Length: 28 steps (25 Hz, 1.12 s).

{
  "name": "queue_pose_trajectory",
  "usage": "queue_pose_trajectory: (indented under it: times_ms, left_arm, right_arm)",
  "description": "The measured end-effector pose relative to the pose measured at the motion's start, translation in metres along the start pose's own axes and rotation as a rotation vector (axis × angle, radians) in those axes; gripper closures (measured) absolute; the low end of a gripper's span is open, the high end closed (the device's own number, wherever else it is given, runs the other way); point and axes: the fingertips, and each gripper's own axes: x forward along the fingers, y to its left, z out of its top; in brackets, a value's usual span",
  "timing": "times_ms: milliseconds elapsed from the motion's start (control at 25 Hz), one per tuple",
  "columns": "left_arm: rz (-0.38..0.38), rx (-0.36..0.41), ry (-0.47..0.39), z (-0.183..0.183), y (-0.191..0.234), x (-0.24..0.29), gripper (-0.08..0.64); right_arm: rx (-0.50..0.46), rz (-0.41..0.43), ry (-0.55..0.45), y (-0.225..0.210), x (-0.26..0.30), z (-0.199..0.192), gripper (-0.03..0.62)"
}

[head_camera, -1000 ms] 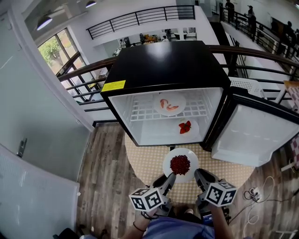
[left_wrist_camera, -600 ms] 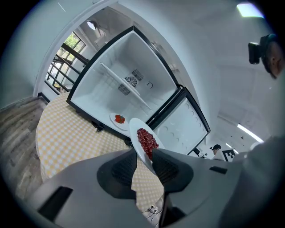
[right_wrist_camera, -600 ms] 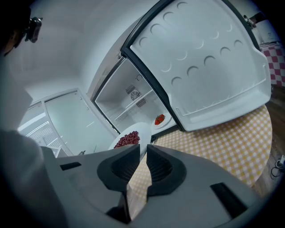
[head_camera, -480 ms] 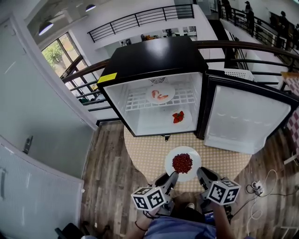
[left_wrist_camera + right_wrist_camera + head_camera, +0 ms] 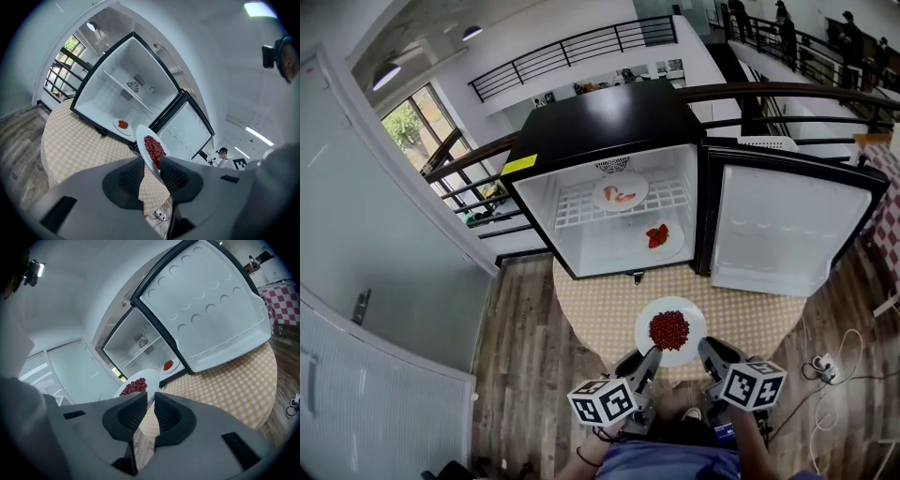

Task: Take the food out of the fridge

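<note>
- Low centre of the head view: your left gripper (image 5: 649,356) and right gripper (image 5: 705,349) are each clenched on a rim of the berry plate (image 5: 690,317).
- Since a second ago, the plate has drawn back from the fridge (image 5: 600,122), and more checked table (image 5: 600,314) shows between them.
- Door (image 5: 787,230) stands wide at right, well apart from the plate.
- Only the head view shows the shrimp plate (image 5: 636,201); the strawberry plate (image 5: 675,246) shows in all three.

We stand on a wood-plank floor (image 5: 514,339) with pale walls (image 5: 375,234), black railings (image 5: 572,44), a sunlit window (image 5: 408,117) and ceiling lamps (image 5: 386,73).
</note>
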Motion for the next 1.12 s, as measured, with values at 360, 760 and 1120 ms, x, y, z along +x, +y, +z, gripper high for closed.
queue_pose_trajectory:
  times_ms: [360, 760, 1120]
  left_arm:
    - [-0.050, -0.013, 0.014, 0.018, 0.029, -0.046, 0.449]
    - [-0.090, -0.043, 0.046, 0.023, 0.082, -0.123, 0.454]
    - [-0.177, -0.063, 0.082, 0.008, 0.099, -0.169, 0.462]
  right_arm:
    - [0.001, -0.037, -0.022, 0.050, 0.012, -0.027, 0.538]
    - [0.047, -0.072, -0.043, 0.117, 0.031, -0.094, 0.538]
    - [0.090, -0.094, -0.082, 0.147, 0.018, -0.150, 0.538]
